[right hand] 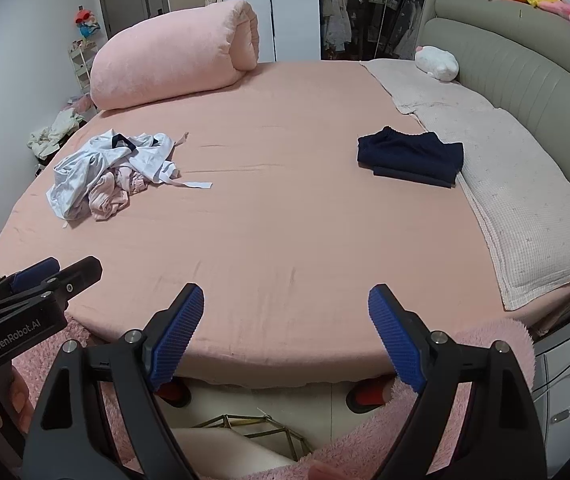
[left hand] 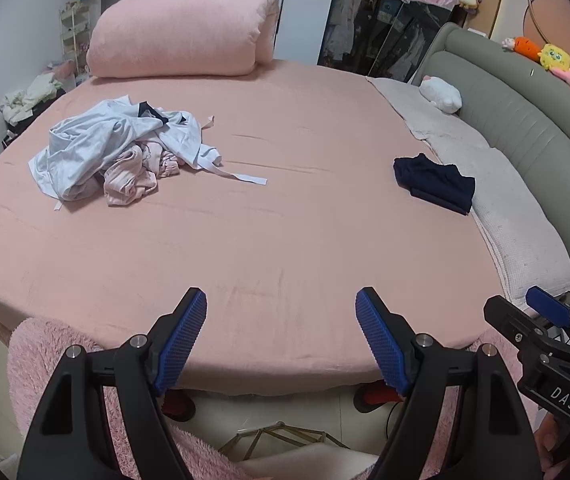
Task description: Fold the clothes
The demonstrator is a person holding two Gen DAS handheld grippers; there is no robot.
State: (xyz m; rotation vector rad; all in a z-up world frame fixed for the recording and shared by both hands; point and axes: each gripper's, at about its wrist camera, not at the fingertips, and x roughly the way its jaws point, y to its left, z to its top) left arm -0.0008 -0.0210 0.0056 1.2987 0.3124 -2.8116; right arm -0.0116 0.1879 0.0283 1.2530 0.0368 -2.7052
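Observation:
A loose pile of clothes (left hand: 121, 152), pale blue-white garments over a pink one, lies on the left of the round pink bed (left hand: 285, 220); it also shows in the right wrist view (right hand: 113, 172). A folded navy garment (left hand: 437, 182) lies at the right by the pale cover (right hand: 413, 156). My left gripper (left hand: 281, 320) is open and empty above the bed's near edge. My right gripper (right hand: 285, 320) is open and empty beside it, and it shows at the right edge of the left wrist view (left hand: 541, 312).
A rolled pink duvet (left hand: 181, 32) lies at the far side. A grey-green headboard (left hand: 525, 120) with plush toys curves along the right, with a white plush (left hand: 441, 94) and pale cover (left hand: 505, 200) before it. A fluffy pink rug (left hand: 45, 360) and gold wire frame (right hand: 253, 428) are on the floor.

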